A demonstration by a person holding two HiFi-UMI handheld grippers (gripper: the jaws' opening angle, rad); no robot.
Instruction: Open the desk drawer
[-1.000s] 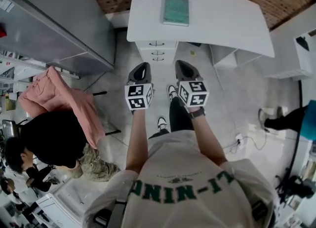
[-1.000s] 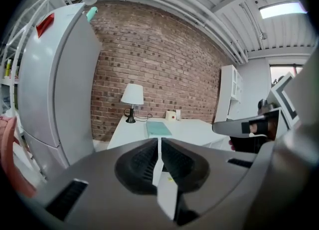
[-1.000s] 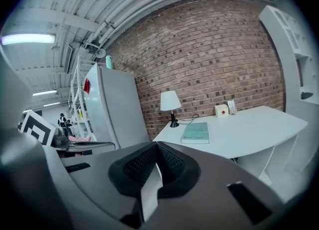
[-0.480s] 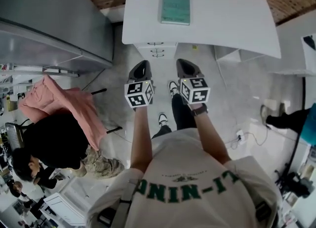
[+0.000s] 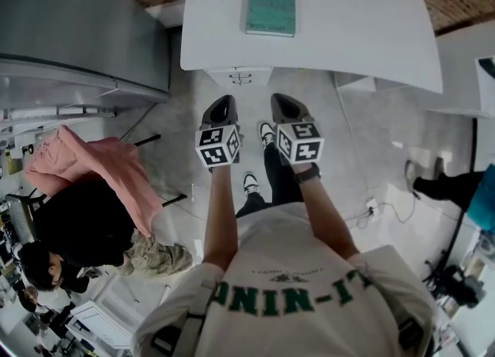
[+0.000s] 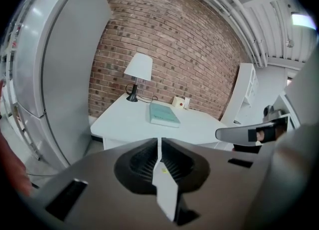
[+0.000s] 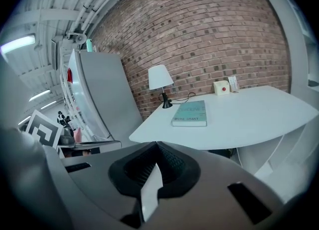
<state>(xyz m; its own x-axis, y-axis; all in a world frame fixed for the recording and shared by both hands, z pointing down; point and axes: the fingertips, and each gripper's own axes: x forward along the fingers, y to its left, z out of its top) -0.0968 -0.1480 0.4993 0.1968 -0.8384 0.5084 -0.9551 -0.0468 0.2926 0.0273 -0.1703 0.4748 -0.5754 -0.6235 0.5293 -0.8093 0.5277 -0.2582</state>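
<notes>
The white desk (image 5: 348,31) stands at the top of the head view. Its drawer stack (image 5: 240,77) peeks out under the front left edge, with only the top handles showing. My left gripper (image 5: 222,102) and right gripper (image 5: 280,99) hang side by side over the floor, short of the desk and apart from the drawers. Both are shut with nothing between the jaws. In the left gripper view the jaw tips (image 6: 159,140) meet in front of the desk top (image 6: 129,119). The right gripper view shows its tips (image 7: 156,144) closed below the desk edge (image 7: 199,142).
A teal book (image 5: 271,6), a lamp (image 6: 138,69) and a small box with a red button (image 7: 222,87) sit on the desk. A tall grey cabinet (image 5: 77,23) stands left. A seated person (image 5: 85,224) is close at left; another person's legs (image 5: 441,185) at right.
The desk has slid up the head view and less of the drawer stack shows under its edge. Both grippers stay side by side and shut, a little nearer the desk.
</notes>
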